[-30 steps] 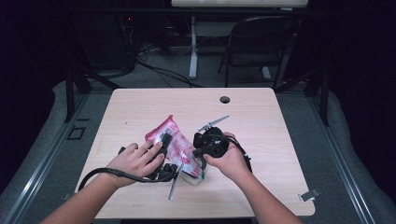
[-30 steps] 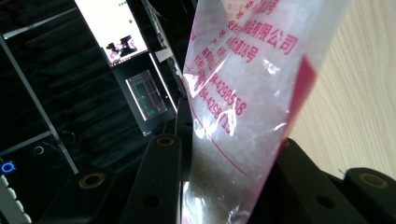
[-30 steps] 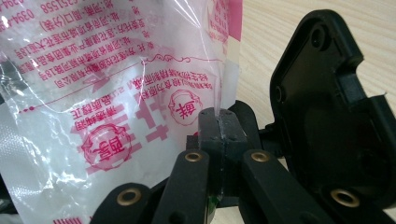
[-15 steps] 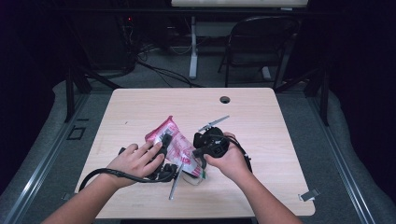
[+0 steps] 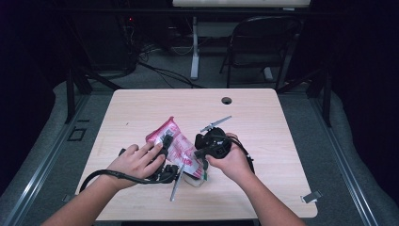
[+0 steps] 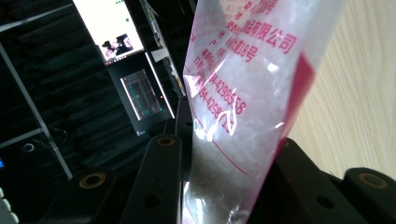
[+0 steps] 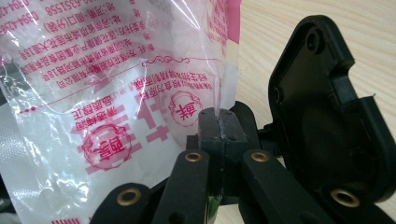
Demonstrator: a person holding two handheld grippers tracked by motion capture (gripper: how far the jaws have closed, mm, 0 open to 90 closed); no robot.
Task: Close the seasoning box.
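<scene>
Bag [image 5: 176, 147], clear plastic with pink print, lies on the bench [image 5: 263, 117] between the two hand-held grippers. The left hand-held gripper [image 5: 164, 141] has its jaws either side of one end of the bag, clamped on it, as the left gripper view shows. The right hand-held gripper [image 5: 200, 154] pinches the bag's edge [image 7: 219, 109] with jaws pressed together, just beside the left one.

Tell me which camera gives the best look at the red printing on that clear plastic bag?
The right gripper view: the plastic bag faces the camera, its red characters and round stamps sharp, with the right gripper pinching its edge. The left gripper view shows a narrow strip with some print. The high view shows a small pink-and-clear shape.
</scene>
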